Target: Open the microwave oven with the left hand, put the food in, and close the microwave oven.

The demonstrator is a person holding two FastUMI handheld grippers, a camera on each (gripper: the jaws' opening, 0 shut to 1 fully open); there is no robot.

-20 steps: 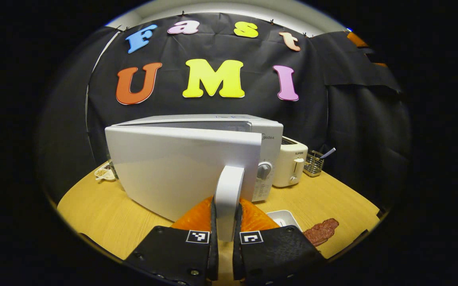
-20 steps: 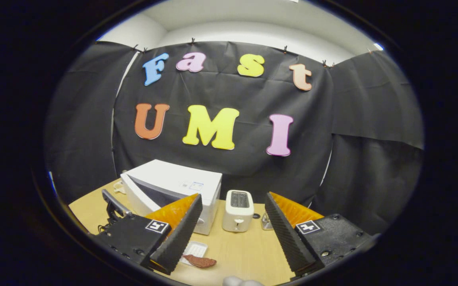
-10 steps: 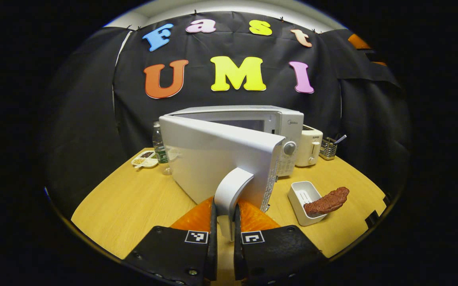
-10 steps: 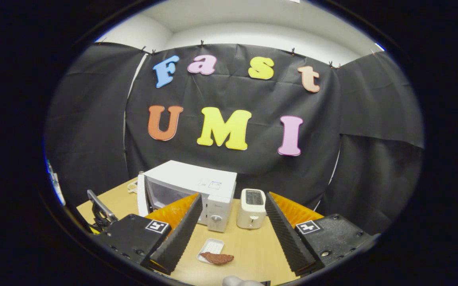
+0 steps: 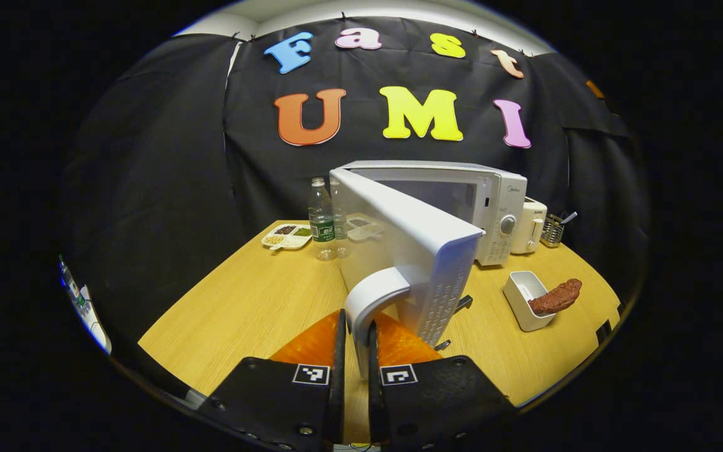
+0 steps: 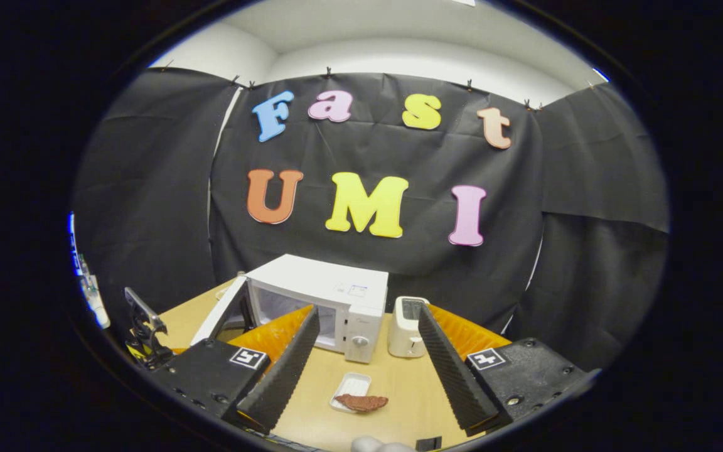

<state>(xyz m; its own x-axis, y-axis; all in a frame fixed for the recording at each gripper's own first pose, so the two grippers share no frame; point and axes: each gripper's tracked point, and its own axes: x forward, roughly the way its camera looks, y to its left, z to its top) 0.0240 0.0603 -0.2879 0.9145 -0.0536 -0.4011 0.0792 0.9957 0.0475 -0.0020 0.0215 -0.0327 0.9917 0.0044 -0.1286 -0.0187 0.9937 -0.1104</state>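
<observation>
Microwave door handle (image 5: 371, 298) sits clamped between the left gripper (image 5: 354, 351) fingers, door (image 5: 408, 251) swung wide. Right of the microwave (image 6: 321, 301) door, the food (image 5: 555, 296) rests on its tray (image 5: 521, 292), untouched on the surface (image 5: 255, 307); loading and closing remain. Right gripper (image 6: 364, 358) hangs open, empty.

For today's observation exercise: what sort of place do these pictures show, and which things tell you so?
Probably a mock kitchen in a recording booth: a microwave with its door open, a toaster and a utensil rack share a wooden table before a black cloth wall.
</observation>
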